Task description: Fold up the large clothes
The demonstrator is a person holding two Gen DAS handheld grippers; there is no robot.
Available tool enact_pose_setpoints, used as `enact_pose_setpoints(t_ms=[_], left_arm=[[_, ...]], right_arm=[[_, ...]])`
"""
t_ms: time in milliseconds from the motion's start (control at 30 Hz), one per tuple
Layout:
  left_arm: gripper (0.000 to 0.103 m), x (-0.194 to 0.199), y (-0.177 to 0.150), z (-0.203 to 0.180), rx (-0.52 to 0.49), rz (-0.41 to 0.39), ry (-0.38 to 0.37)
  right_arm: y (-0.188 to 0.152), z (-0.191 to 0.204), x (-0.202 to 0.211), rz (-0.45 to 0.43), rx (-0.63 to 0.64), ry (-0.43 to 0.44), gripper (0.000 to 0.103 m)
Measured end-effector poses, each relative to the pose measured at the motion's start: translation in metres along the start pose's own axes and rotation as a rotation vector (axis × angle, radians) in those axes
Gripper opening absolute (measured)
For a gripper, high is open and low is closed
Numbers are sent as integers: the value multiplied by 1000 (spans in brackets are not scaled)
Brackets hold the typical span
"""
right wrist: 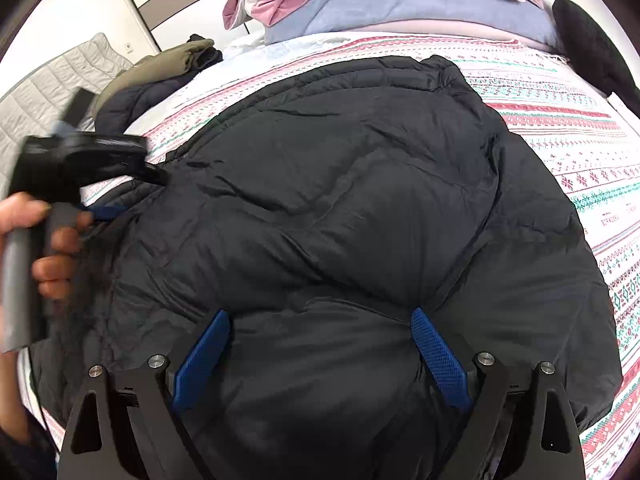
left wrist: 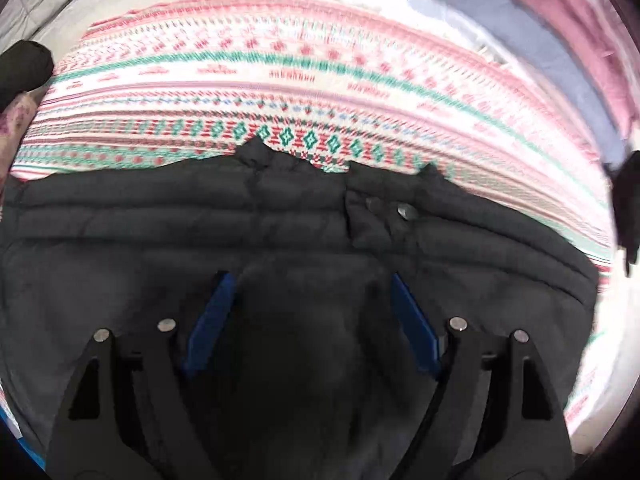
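Note:
A large black quilted puffer jacket [right wrist: 340,200] lies spread on a bed with a red, green and white patterned blanket [right wrist: 560,120]. My right gripper [right wrist: 320,320] is open just above the jacket's near part, blue pads wide apart. My left gripper [left wrist: 310,284] is open over the jacket [left wrist: 280,216], near an edge with snap buttons [left wrist: 406,211]. In the right wrist view the left gripper [right wrist: 132,192], held by a hand, sits at the jacket's left edge, its fingers against the fabric.
Pink and blue pillows [right wrist: 380,4] are stacked at the head of the bed. An olive garment and a dark one [right wrist: 160,72] lie at the far left of the bed. A black cushion [right wrist: 592,48] sits at the right. The blanket [left wrist: 280,80] stretches beyond the jacket.

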State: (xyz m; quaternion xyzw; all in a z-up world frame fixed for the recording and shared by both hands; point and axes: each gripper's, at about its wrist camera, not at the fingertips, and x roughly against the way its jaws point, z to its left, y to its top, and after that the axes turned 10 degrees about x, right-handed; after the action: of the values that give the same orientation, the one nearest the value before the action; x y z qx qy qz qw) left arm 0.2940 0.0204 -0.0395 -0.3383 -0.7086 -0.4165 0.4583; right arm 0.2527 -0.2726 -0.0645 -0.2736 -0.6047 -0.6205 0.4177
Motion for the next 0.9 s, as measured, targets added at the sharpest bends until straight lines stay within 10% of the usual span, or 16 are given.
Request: enact_pose_setpoints(t_ms=[200, 367, 533, 900], left_arm=[[80, 77, -102, 47, -199, -146, -34], [81, 52, -174, 70, -329, -168, 86], [82, 35, -190, 63, -367, -226, 188], [87, 28, -185, 87, -350, -254, 164]], right_arm=[[3, 3, -1, 3, 3, -7, 94], [3, 8, -3, 5, 5, -15, 94], [0, 13, -6, 3, 39, -23, 94], [3, 18, -9, 9, 60, -22, 101]])
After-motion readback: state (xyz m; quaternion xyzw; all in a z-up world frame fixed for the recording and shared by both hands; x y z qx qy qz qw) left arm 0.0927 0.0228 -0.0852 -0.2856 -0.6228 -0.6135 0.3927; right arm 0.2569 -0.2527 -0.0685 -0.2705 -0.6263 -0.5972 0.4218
